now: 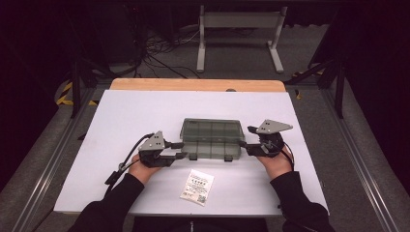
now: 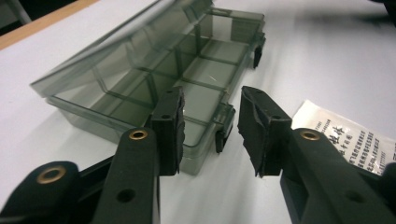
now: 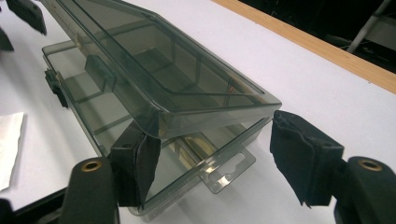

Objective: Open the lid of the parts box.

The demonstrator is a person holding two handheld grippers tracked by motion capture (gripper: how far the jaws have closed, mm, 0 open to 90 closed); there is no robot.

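Observation:
A smoky clear compartment box (image 1: 211, 137) lies in the middle of the white table, its lid (image 3: 163, 70) raised partway and its compartments empty. My left gripper (image 1: 180, 150) sits at the box's front left corner. In the left gripper view its jaws (image 2: 212, 130) stand apart around the box's front wall and a dark latch (image 2: 224, 126), with a gap to the right pad. My right gripper (image 1: 246, 137) is at the box's right end. Its jaws (image 3: 219, 158) straddle that end and the hang tab (image 3: 229, 170); the left pad (image 3: 137, 168) sits under the lid's corner, and the right pad is well off the box.
A white printed packet (image 1: 197, 187) lies flat in front of the box, near the table's front edge. The far table edge is a wooden strip (image 1: 198, 85). Beyond it, a grey metal stand (image 1: 239, 38) and cables sit on the floor.

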